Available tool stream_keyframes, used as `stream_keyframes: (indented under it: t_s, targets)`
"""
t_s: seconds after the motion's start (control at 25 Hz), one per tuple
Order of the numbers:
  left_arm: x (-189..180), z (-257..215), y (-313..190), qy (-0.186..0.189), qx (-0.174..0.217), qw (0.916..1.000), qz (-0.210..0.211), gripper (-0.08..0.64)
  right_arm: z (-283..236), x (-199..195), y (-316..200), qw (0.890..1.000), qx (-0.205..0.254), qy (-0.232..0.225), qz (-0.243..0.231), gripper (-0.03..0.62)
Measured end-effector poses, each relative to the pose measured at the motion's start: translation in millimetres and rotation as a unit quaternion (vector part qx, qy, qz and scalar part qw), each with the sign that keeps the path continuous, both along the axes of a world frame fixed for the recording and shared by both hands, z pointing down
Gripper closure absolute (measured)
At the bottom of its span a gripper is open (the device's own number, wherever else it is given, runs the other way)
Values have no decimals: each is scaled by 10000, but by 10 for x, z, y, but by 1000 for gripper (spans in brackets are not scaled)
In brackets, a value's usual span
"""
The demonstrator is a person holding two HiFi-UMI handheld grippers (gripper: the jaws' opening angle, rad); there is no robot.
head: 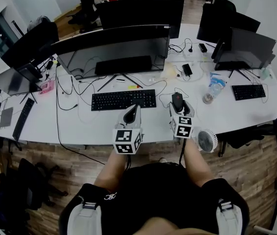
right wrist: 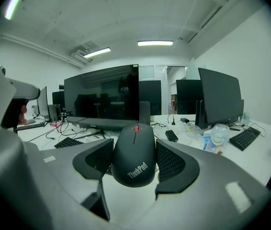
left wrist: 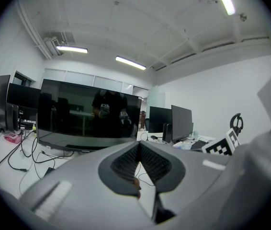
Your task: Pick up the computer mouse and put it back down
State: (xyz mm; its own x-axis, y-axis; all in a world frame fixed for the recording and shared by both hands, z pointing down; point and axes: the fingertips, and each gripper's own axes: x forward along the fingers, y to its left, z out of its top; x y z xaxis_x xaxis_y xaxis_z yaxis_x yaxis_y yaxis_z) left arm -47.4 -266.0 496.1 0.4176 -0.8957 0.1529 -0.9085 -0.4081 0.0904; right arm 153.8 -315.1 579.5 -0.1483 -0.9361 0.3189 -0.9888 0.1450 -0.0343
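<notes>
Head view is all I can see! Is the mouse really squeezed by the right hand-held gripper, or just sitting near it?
Observer: It's squeezed. In the right gripper view the mouse sits between the jaws of the right hand-held gripper, and both jaws press on its sides.
Operator: Is anything written on it?
Observer: Yes, "ThinkPad" in grey print on its back.
Operator: Is the other one holding something too?
Observer: No. The left hand-held gripper has its jaws together, with nothing between them.

Keyboard (head: 124,100) just left of mouse (head: 177,101)
</notes>
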Motion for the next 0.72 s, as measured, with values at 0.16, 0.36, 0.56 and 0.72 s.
stream_keyframes:
  t_s: [0.16,0.36,0.56,0.72]
  targets:
    - [-19,10,-10,-46,-20,10000,-44,508,423,24,-7,9991,-421,-3,-14,324]
    - [-40,8,1,-106,-27,9999,-114,508,984,28,70,9947,-1023,34,-40,324]
    - [-69,30,15,-186,-46,9997,-176,508,1504,15,181,9867,-1619,110,-68,324]
    - [-112,16,17,-250,-25,9994,-235,508,1738,3,240,9806,-1951,147,-64,324]
